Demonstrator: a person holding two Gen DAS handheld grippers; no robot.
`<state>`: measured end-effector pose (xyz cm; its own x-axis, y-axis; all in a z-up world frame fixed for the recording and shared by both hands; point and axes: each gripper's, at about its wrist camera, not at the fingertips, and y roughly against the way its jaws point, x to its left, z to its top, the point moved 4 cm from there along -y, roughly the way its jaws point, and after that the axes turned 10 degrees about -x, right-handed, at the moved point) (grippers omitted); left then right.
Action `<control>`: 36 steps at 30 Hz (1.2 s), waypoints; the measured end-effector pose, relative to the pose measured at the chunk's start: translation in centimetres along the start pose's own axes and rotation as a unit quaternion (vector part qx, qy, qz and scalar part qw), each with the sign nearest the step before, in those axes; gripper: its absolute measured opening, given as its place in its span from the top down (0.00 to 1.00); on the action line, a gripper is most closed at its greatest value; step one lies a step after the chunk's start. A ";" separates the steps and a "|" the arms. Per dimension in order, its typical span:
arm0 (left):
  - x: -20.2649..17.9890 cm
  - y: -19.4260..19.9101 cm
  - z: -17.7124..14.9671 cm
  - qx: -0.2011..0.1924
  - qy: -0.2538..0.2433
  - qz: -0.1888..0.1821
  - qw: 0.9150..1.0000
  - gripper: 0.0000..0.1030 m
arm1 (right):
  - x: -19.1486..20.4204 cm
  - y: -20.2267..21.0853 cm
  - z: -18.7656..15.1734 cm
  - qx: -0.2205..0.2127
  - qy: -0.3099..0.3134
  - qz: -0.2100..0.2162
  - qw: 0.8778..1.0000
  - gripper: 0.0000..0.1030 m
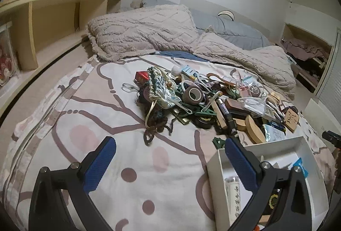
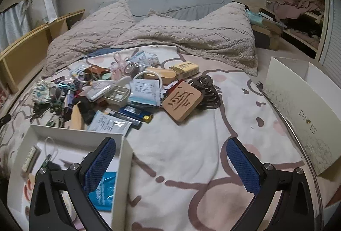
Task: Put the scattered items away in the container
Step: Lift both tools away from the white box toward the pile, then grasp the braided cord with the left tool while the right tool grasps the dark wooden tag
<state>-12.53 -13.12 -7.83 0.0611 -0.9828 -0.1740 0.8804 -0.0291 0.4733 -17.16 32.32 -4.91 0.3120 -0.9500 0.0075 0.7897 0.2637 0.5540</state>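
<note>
Item 1, white container (image 1: 255,146): open box set on the bed (image 1: 127,145) at the near edge of the clutter, so each piece needs only a short carry. Already holds a few things, among them a blue packet (image 2: 104,190) and a pale printed tube (image 1: 233,194).

Item 2, scattered items (image 1: 202,98): one loose heap mid-bed, beyond the box. Includes a brown tape roll (image 1: 192,93), a woven pouch (image 1: 159,86), green clips, cords, a carved wooden tag (image 2: 182,101), a yellow-labelled box (image 2: 184,68), mask packets. Most of the sorting, by my estimate, is not yet done.

Item 3, left gripper (image 1: 170,165): jaws wide apart, nothing between them; hovers low over the bedsheet, its right finger over the box's near corner.

Item 4, right gripper (image 2: 171,165): jaws likewise apart and empty; left finger over the box, right finger over bare sheet.

Item 5, shoebox (image 2: 298,107): stands on its side at the bed's right edge, well apart from the heap
</note>
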 end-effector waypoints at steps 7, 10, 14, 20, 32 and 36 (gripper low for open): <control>0.0 -3.5 -0.7 0.044 0.016 -0.031 0.998 0.04 | -1.2 -2.2 -0.2 0.019 -0.041 0.004 0.999 0.00; 0.3 -5.1 -1.0 0.072 0.050 -0.052 0.995 0.10 | -1.2 -2.9 -0.3 0.027 -0.044 0.009 0.999 0.00; 0.9 -7.0 -1.2 0.096 0.079 -0.062 0.990 0.15 | -0.9 -3.5 -0.8 0.040 -0.048 0.018 0.998 0.00; 0.3 -8.5 -0.5 0.097 0.068 -0.083 0.990 0.24 | -1.1 -4.1 -1.1 0.048 -0.057 0.020 0.997 0.00; 1.6 -10.7 0.5 0.068 0.023 -0.009 0.997 0.24 | -1.7 -5.8 0.5 0.049 -0.028 0.009 0.998 0.00; 2.6 -11.2 0.4 0.054 0.024 0.016 0.998 0.24 | -2.3 -6.9 1.3 0.045 -0.017 0.001 0.999 0.02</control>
<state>-22.43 -15.42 -13.20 0.1118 -0.9740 -0.1970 0.8219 -0.0208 0.5693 -24.06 32.43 -7.67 0.2938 -0.9552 0.0363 0.7378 0.2508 0.6267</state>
